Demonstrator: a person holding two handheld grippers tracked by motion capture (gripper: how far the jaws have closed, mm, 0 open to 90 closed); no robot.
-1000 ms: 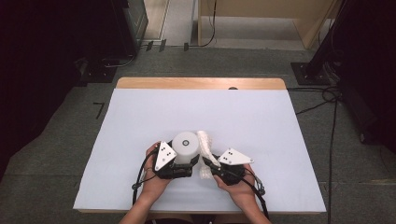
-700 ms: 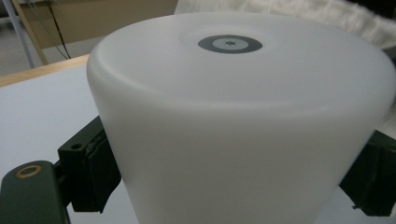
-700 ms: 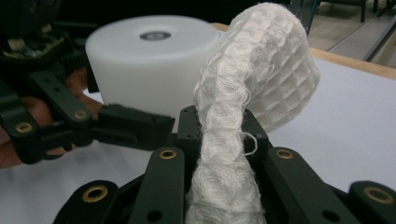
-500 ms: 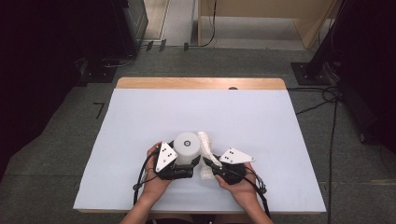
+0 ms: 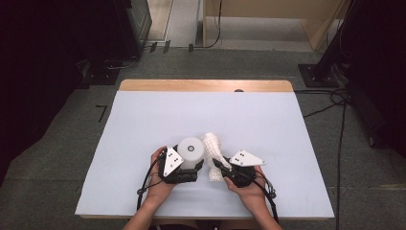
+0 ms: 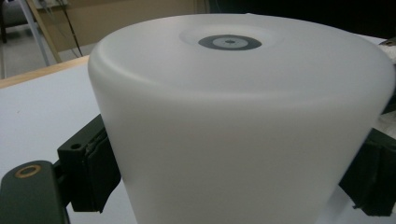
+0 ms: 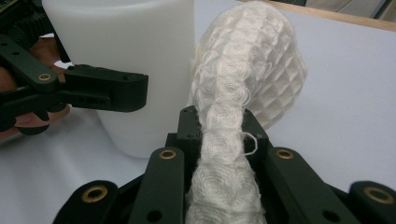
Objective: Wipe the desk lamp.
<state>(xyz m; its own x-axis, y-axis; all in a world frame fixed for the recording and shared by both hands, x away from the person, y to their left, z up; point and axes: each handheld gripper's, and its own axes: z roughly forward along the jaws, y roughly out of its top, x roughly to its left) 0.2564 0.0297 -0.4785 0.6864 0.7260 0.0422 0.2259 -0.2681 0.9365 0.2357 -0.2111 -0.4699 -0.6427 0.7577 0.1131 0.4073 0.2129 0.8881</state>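
Note:
A white plastic cup (image 5: pixel 191 149) stands near the front of the table with a dark round mark on its top face. My left gripper (image 5: pixel 189 162) is shut on it, one black pad (image 6: pixel 93 172) pressed against each side of the cup (image 6: pixel 243 130). Right beside it lies a white waffle-weave cloth (image 5: pixel 212 143), bunched into a long strip. In the right gripper view the cloth (image 7: pixel 243 93) runs up between the jaws of my right gripper (image 7: pixel 219 126), which is shut on it, and it touches the cup (image 7: pixel 130 60). My right gripper (image 5: pixel 218 166) sits just right of the left one.
The pale table (image 5: pixel 239 115) spreads wide behind and to both sides of the grippers, with a wooden strip (image 5: pixel 206 85) along its far edge. Cables (image 5: pixel 330 103) lie on the floor at the right. Dark equipment (image 5: pixel 119 28) stands beyond the table at the left.

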